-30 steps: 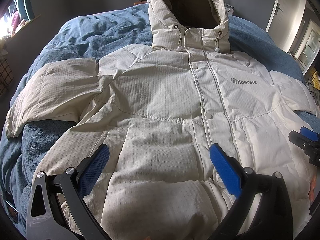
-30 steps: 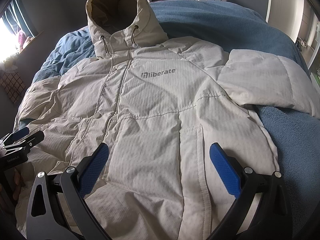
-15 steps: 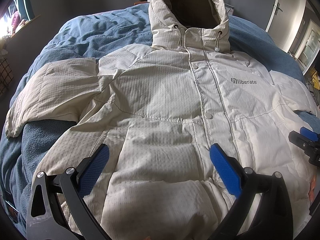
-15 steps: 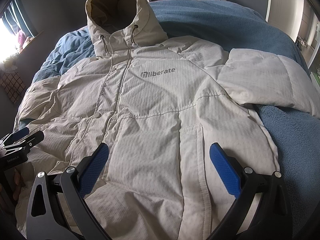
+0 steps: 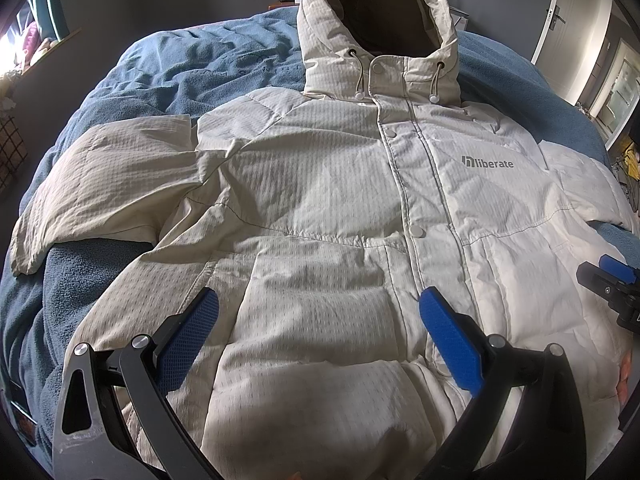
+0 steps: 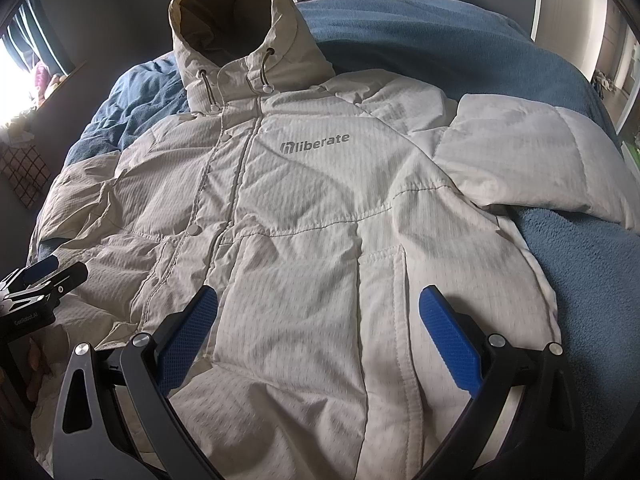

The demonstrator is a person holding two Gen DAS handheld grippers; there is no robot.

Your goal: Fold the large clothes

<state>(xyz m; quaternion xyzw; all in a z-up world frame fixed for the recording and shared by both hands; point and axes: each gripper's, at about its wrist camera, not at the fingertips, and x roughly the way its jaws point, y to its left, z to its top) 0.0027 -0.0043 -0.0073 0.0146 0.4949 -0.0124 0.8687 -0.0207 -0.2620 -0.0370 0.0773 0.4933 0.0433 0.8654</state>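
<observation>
A cream hooded puffer jacket [image 5: 320, 208] with a grey "liberate" logo lies face up and spread flat on a blue blanket [image 5: 168, 68], hood at the far end and both sleeves out to the sides. It also fills the right wrist view [image 6: 304, 216]. My left gripper [image 5: 318, 320] is open and empty over the jacket's lower left front. My right gripper [image 6: 318, 320] is open and empty over the lower right front. Each gripper shows at the edge of the other's view: the right one [image 5: 612, 284] and the left one [image 6: 40, 284].
The left sleeve [image 5: 104, 184] and right sleeve [image 6: 528, 164] lie on the blanket. Grey walls, a white door [image 5: 568, 12] at far right, and a bright window [image 6: 16, 80] at far left surround the bed.
</observation>
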